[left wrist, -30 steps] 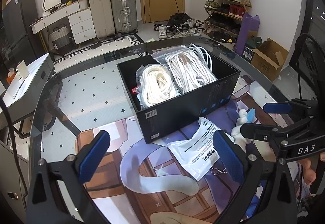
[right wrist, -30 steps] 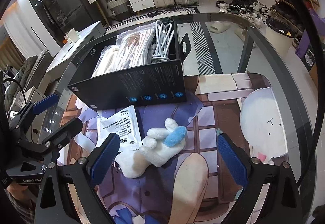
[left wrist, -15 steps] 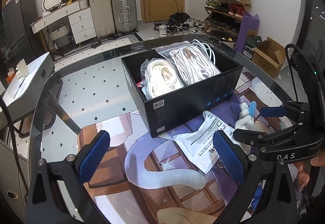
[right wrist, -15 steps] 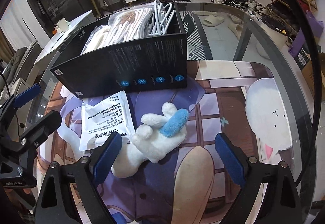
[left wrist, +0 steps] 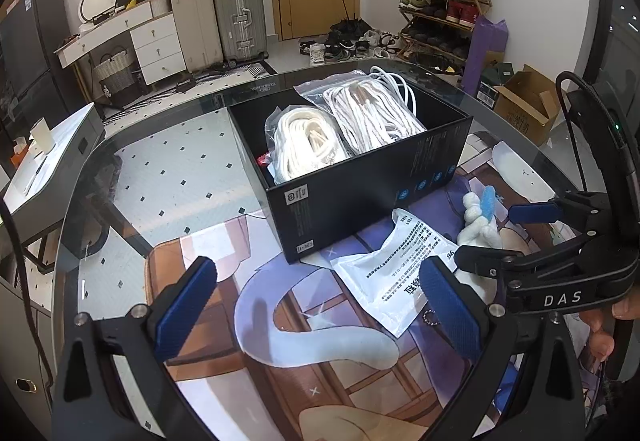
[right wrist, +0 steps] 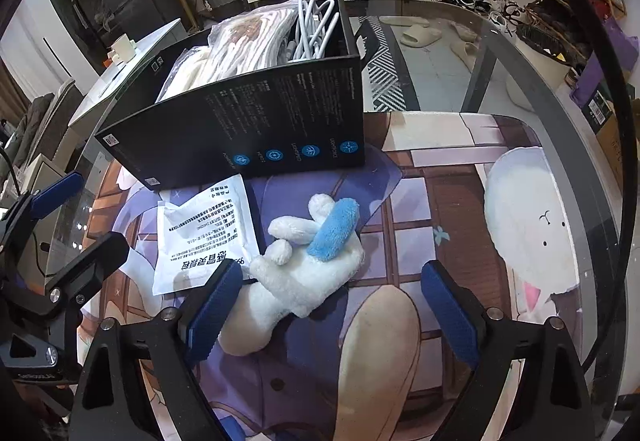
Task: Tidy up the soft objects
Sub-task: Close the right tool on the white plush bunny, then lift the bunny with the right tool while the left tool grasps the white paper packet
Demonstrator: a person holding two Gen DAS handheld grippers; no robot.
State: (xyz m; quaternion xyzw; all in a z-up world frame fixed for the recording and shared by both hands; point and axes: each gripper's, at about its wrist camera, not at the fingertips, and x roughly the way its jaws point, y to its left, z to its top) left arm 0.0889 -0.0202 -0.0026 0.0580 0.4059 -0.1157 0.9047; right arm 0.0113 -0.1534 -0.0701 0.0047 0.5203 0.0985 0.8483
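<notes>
A white plush toy (right wrist: 296, 281) with a blue ear lies on the printed mat, and also shows in the left wrist view (left wrist: 480, 225). My right gripper (right wrist: 332, 309) is open, its fingers on either side of the toy, close above it. A white sachet (right wrist: 204, 233) lies left of the toy, and shows in the left wrist view (left wrist: 396, 273). A black box (left wrist: 360, 177) holds bagged white ropes (left wrist: 308, 141) and cables (right wrist: 312, 29). My left gripper (left wrist: 320, 305) is open and empty, above the mat in front of the box.
The printed mat (right wrist: 440, 209) covers the near part of a round glass table (left wrist: 160, 161). The box stands at the mat's far edge. Suitcases, drawers and a shoe rack stand on the floor beyond the table.
My right gripper has come down and forward, so the plush toy now sits between its fingers. My left gripper has drifted left, leaving the box more to the right.
</notes>
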